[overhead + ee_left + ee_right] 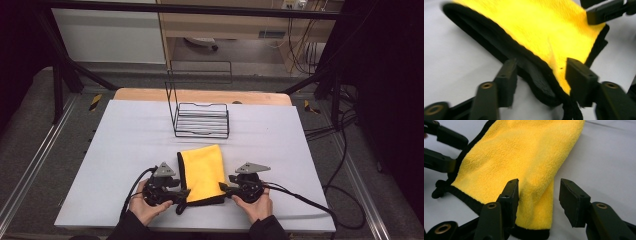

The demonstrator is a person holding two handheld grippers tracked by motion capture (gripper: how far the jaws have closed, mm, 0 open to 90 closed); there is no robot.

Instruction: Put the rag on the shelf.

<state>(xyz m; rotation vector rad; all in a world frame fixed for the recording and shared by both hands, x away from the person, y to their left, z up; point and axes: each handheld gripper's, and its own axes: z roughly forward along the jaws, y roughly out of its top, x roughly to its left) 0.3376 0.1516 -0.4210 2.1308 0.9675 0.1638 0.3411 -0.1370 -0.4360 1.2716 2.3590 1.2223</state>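
Yellow cloth (202,172) before wire rack (202,120)

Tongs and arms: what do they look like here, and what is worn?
Both the left tongs and the right tongs are black, each topped by a grey three-cornered plate with a black cable trailing off. Their jaws are flat rectangular black pads on arms with brass-coloured pivots. The person wears dark sleeves.
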